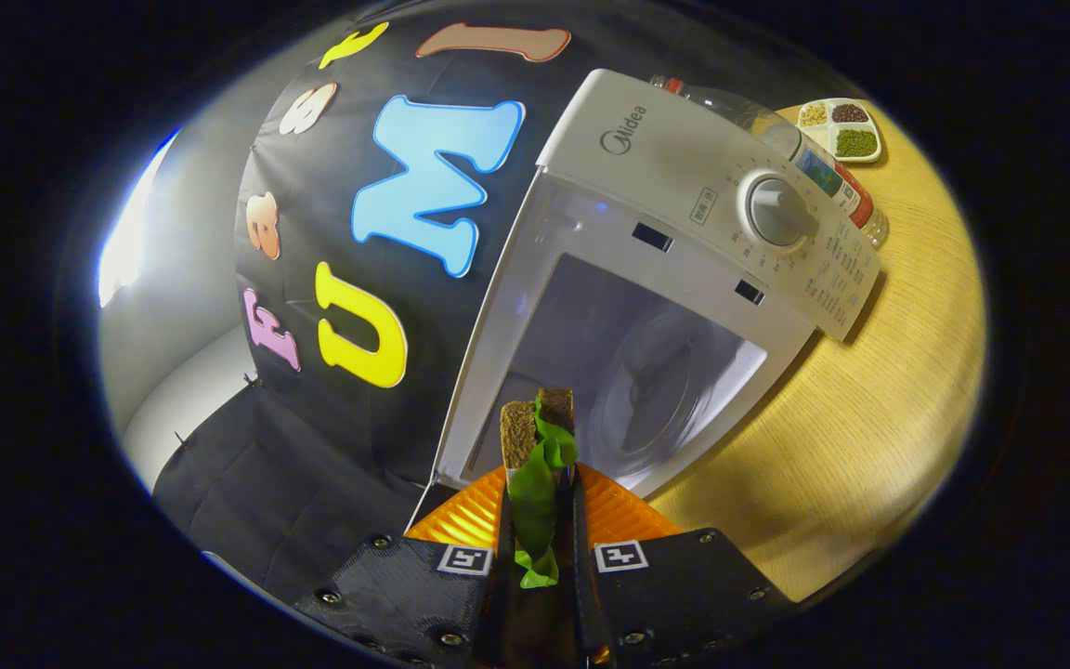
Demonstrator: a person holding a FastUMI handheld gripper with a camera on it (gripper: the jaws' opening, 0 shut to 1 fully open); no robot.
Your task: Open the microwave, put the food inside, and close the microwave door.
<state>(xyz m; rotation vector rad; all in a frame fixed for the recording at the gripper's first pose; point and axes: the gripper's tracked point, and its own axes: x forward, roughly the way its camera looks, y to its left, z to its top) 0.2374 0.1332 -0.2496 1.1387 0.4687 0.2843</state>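
Observation:
My gripper (540,520) is shut on a sandwich (535,446) of brown bread with green lettuce hanging out between the slices. The sandwich stands upright between both fingers, its top sticking out ahead of them. Just beyond it the white microwave (684,158) stands with its door swung open, so the pale cavity (628,362) and its round glass turntable (651,390) are visible. The view is tilted, so the microwave appears rolled to the right. Its control panel carries a round dial (776,211).
The microwave rests on a light wooden table (869,409). Behind it lies a clear plastic bottle (823,172) and a white divided dish (840,128) of grains. An orange ribbed thing (461,516) sits under the fingers. Black cloth hangs to the left.

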